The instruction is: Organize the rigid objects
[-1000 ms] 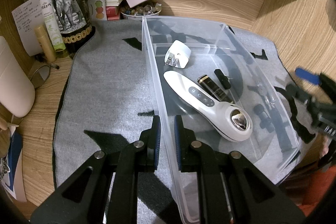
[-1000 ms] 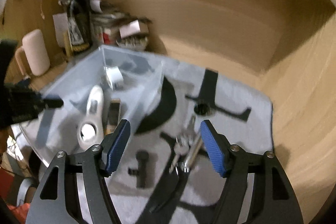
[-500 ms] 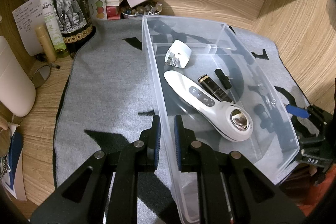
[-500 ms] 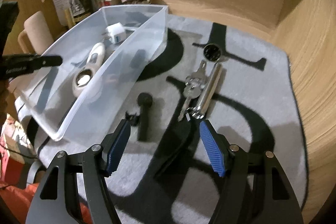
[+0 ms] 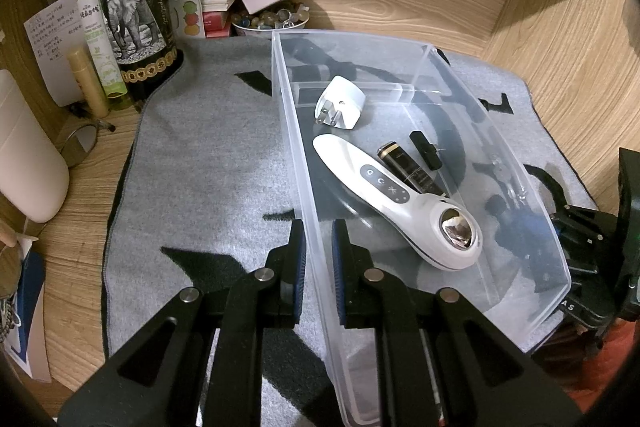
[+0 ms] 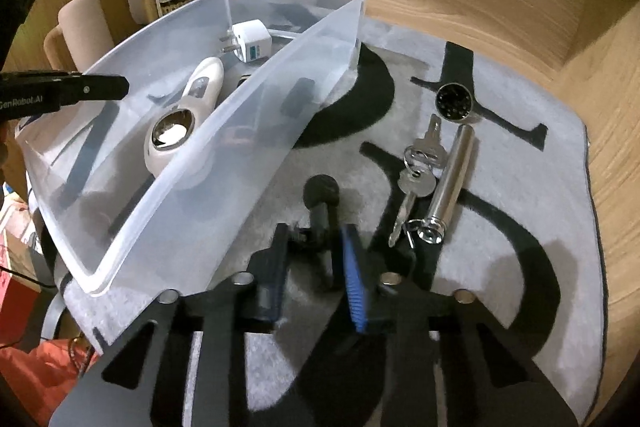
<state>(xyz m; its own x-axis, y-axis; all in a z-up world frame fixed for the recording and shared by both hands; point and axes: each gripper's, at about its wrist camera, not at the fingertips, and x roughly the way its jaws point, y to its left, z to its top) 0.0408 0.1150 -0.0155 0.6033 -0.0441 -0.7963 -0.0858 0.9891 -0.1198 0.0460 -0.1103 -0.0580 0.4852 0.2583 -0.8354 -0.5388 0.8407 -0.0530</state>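
in the left wrist view, the left gripper [image 5: 319, 263] is pinched onto the near left wall of the clear plastic storage bin [image 5: 288, 131], one blue pad outside and one inside, steadying it on the grey felt mat with black markings [image 5: 208, 163]. inside the bin lie a white plug adapter [image 5: 340, 102], a white handheld device with a metal head [image 5: 400, 199], a black-and-gold tube [image 5: 408, 169] and a small black clip-like piece [image 5: 425, 149]; a dark bottle with an elephant label [image 5: 134, 15] stands at the far left among desk clutter. in the right wrist view, the right gripper [image 6: 316, 267] sits low on the mat just right of the bin, its jaws having just been closing around the near end of a small black microphone-shaped piece with a round head [image 6: 321, 199]; the pads look close on its stem, though whether they press it yet cannot be told. to the right lie a bunch of silver keys [image 6: 418, 167] beside a shiny metal cylinder [image 6: 450, 183], with a round black cap [image 6: 453, 102] farther off. the step in hand appears to be picking up the black piece; the next move likely calls for a firm pinch, a lift clear of the bin's wall, and a release inside.
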